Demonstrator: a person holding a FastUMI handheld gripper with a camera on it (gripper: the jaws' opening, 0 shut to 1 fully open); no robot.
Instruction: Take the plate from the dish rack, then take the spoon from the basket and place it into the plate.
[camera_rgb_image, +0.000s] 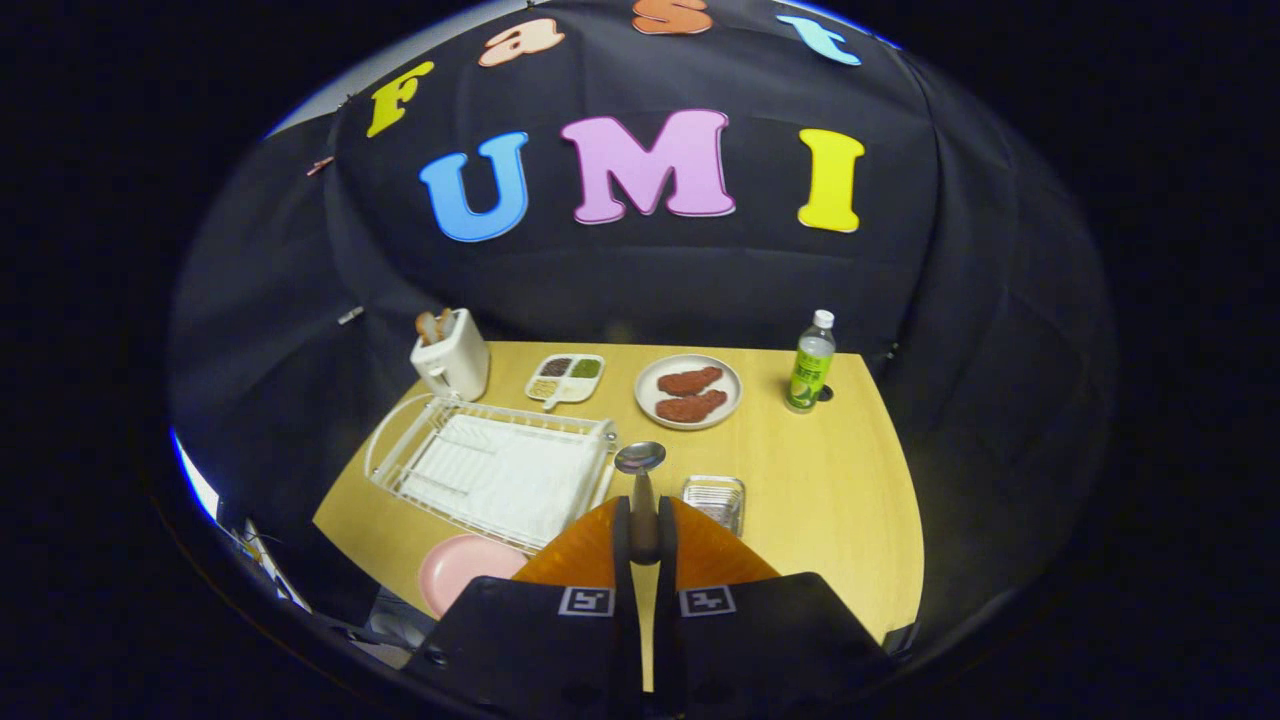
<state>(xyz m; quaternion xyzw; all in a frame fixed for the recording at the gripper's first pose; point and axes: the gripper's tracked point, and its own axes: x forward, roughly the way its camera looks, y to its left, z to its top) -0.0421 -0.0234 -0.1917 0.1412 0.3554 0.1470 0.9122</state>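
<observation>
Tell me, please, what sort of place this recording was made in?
Likely a staged kitchen tabletop inside a booth: a wooden table carries a dish rack and toaster, while the gripper holds a spoon.

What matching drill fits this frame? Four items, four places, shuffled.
Items:
1. spoon
2. pink plate
3. bottle
4. toaster

Places:
A. far table corner, past the plate of food
B. table's near edge, beside the dish rack
C. clamped between the gripper fingers, bowl ahead
D. just beyond the dish rack

Pairs: 1-C, 2-B, 3-A, 4-D
</observation>
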